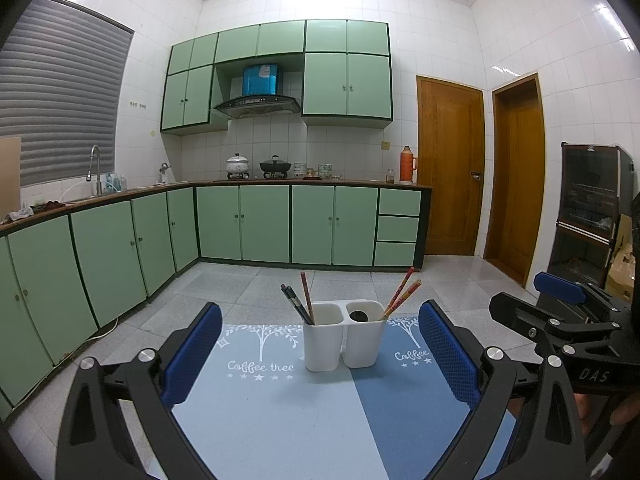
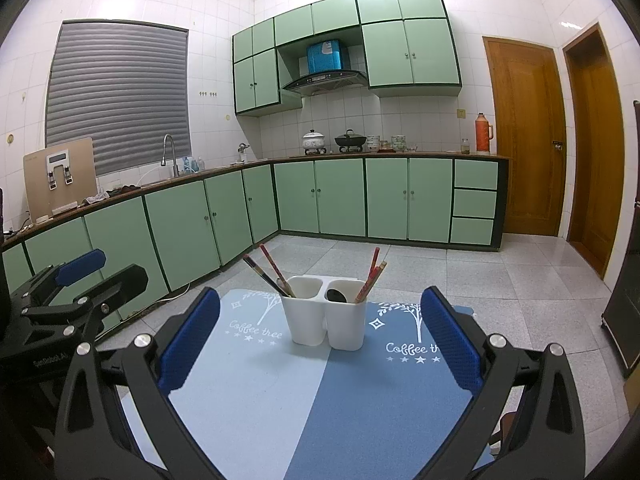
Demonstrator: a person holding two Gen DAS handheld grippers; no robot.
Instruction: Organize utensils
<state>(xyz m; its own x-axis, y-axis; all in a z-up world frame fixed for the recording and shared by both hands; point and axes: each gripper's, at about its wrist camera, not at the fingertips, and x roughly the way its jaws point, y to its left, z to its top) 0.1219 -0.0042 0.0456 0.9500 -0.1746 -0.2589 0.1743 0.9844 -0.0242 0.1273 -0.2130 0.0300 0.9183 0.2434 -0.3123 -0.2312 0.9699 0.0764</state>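
Observation:
A white two-compartment utensil holder (image 1: 342, 338) (image 2: 326, 316) stands on a blue "Coffee tree" mat (image 1: 280, 408) (image 2: 280, 392). Its left compartment holds dark chopsticks (image 1: 296, 304) (image 2: 262, 274) and a red one (image 1: 307, 298) (image 2: 276, 270). The right compartment holds red patterned chopsticks (image 1: 402, 294) (image 2: 372, 278) and a dark spoon (image 1: 357, 315) (image 2: 337, 295). My left gripper (image 1: 320, 360) is open, short of the holder, with nothing between its fingers. My right gripper (image 2: 320, 340) is also open and empty, facing the holder. The right gripper shows at the right edge of the left wrist view, the left gripper at the left edge of the right wrist view.
The mat lies on a table over a grey tiled floor (image 1: 248, 284). Green cabinets (image 1: 264, 224) and a counter with sink tap (image 1: 94, 168), pots (image 1: 276, 166) and a thermos (image 1: 407, 164) line the far walls. Two wooden doors (image 1: 452, 164) stand at right, with a dark cabinet (image 1: 588, 208) beside them.

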